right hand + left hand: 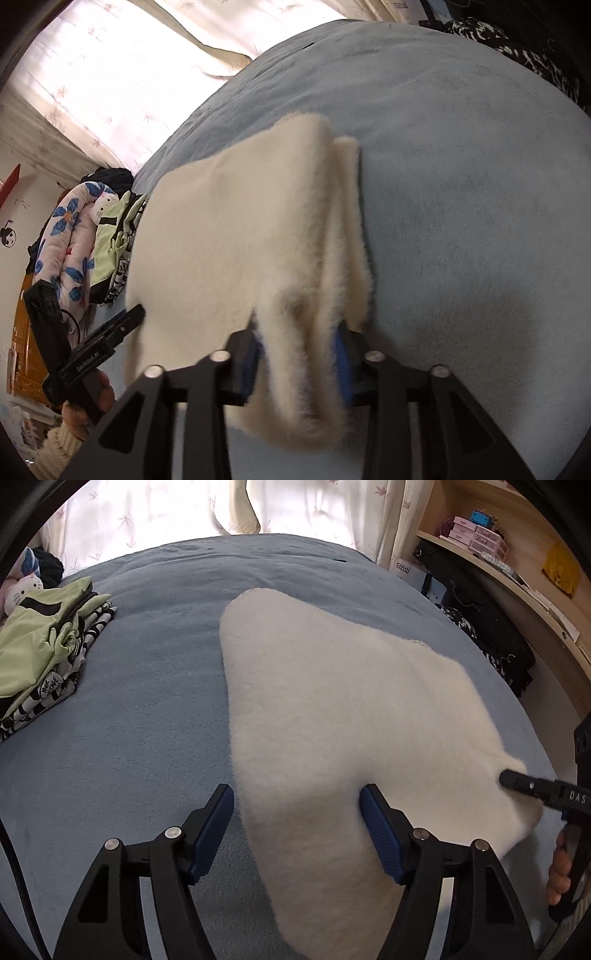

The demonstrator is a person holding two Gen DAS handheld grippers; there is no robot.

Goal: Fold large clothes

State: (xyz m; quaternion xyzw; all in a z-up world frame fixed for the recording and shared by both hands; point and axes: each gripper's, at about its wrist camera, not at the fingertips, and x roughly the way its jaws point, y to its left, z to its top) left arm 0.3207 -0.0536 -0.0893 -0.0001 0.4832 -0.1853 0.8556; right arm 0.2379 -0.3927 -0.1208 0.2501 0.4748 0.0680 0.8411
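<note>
A cream, fuzzy garment [332,709] lies folded lengthwise on the blue bed, its near end seemingly lifted and doubled over.

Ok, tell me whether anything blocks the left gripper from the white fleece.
Nothing visible does. The left gripper stands open astride the white fleece edge on the blue bedcover; the folded clothes pile lies far aside.

Daylight glows through pale leaf-print curtains [155,517] behind a bed [140,664] covered in blue, with a curved wooden shelf [517,576] of small pink boxes [476,535] alongside.
</note>
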